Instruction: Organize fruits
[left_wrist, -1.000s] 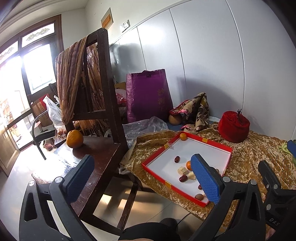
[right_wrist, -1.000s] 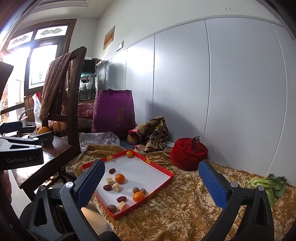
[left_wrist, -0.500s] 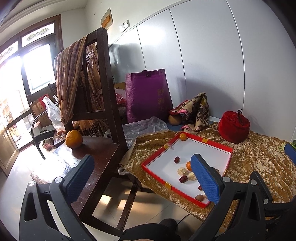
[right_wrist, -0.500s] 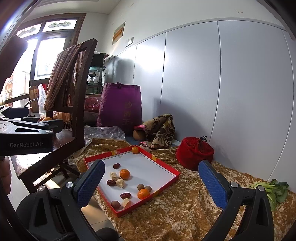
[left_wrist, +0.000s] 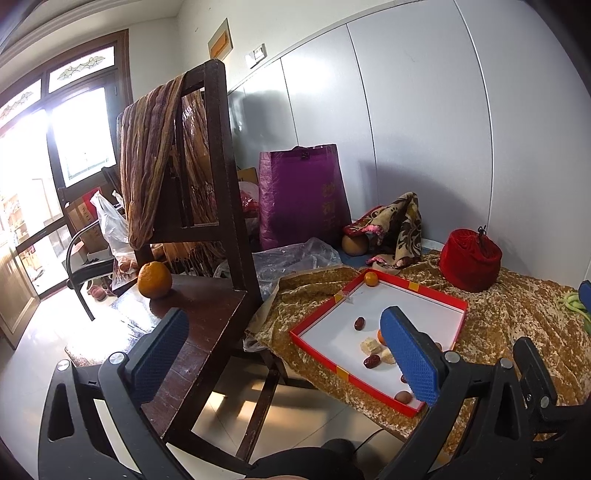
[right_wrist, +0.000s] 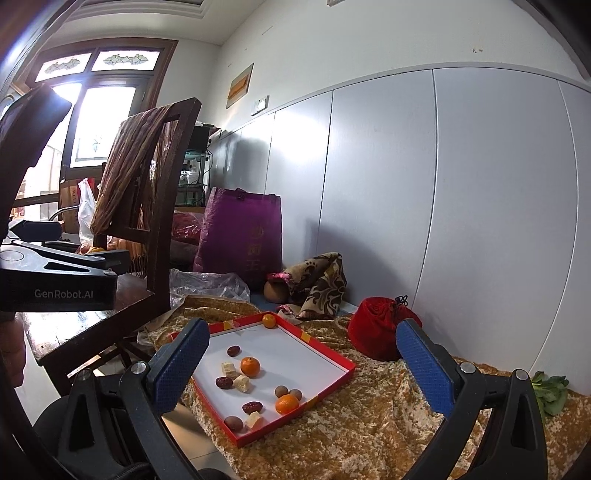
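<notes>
"GenRobot.AI" — printed in pale letters on the black body of the left gripper (right_wrist: 59, 280), seen from the right wrist — is the only legible text; gold characters on the purple bag (right_wrist: 242, 236) are unreadable.

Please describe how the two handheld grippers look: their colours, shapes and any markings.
Both the left gripper and the right gripper have black plastic frames with triangular cut-outs, silver screw heads, and blue textured pads on the jaws. The left gripper's body, seen from the right wrist camera, carries white "GenRobot.AI" lettering.
</notes>
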